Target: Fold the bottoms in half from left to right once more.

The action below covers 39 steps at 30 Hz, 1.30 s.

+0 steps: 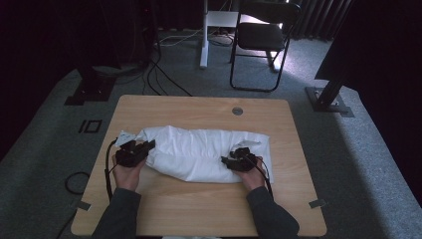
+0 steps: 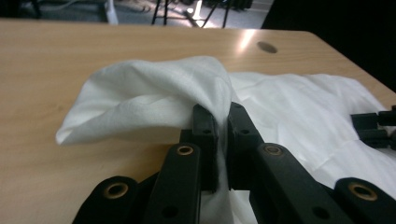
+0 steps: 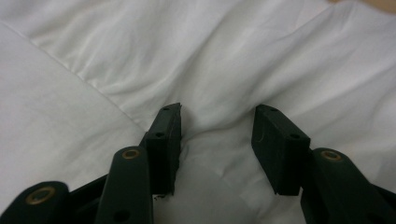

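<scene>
A crumpled white cloth (image 1: pixel 199 149) lies across the middle of the wooden table (image 1: pixel 199 209). My left gripper (image 1: pixel 148 146) is at the cloth's left end. In the left gripper view it (image 2: pixel 222 122) is shut on a pinched fold of the cloth (image 2: pixel 154 88), which is lifted off the table. My right gripper (image 1: pixel 228 160) rests on the cloth's right part. In the right gripper view its jaws (image 3: pixel 217 123) stand apart, with a raised ridge of the cloth (image 3: pixel 140 46) between them and not clamped. The right gripper (image 2: pixel 373 128) also shows far right in the left gripper view.
A round grommet (image 1: pixel 237 111) is set in the table's far edge. Beyond the table stand a black folding chair (image 1: pixel 263 35) and a white post (image 1: pixel 204 35). Cables (image 1: pixel 159 79) trail on the grey carpet, and black stand bases (image 1: pixel 328 99) sit at both sides.
</scene>
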Each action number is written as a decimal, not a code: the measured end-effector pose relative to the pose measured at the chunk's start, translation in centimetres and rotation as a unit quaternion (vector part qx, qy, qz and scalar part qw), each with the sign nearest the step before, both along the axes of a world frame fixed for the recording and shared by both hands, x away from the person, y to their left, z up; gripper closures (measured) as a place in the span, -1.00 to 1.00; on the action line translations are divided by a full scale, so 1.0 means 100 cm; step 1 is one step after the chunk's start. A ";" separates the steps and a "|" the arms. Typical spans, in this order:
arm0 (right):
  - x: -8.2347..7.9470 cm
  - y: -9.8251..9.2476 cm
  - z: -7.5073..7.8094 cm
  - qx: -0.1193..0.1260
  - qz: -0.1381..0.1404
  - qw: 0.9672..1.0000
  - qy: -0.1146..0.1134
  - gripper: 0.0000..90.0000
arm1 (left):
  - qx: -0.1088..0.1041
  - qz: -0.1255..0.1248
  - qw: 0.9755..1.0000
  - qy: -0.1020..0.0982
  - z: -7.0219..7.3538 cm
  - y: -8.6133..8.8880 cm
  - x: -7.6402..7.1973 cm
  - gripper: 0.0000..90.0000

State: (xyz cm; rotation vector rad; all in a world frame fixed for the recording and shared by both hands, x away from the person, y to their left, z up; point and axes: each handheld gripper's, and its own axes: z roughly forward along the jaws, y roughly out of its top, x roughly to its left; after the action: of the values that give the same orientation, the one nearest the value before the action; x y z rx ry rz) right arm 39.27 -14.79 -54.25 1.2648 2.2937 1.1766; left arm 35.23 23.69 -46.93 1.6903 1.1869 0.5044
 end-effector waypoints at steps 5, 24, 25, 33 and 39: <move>-0.014 0.010 0.026 0.011 0.018 0.998 -0.067 0.12 | -0.002 -0.015 1.000 -0.015 0.009 -0.009 0.000 0.90; -0.002 0.093 -0.009 -0.059 0.039 0.996 -0.050 0.20 | -0.020 -0.080 0.993 -0.079 0.059 -0.056 0.000 0.90; -0.003 0.098 -0.011 -0.053 0.038 0.996 -0.054 0.21 | -0.021 -0.083 0.993 -0.080 0.059 -0.058 0.000 0.90; -0.002 0.101 -0.004 -0.020 0.074 0.996 -0.041 -0.02 | -0.016 -0.100 0.992 -0.080 0.059 -0.067 0.000 0.90; -0.025 0.062 0.017 -0.011 0.010 0.994 -0.105 -0.13 | -0.018 -0.103 0.991 -0.081 0.060 -0.067 -0.001 0.90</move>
State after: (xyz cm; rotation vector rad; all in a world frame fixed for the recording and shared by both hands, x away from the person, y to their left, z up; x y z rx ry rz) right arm 36.73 -8.60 -52.60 1.0573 2.1649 1.2245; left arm 35.14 17.01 -40.88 1.6850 0.8893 0.4780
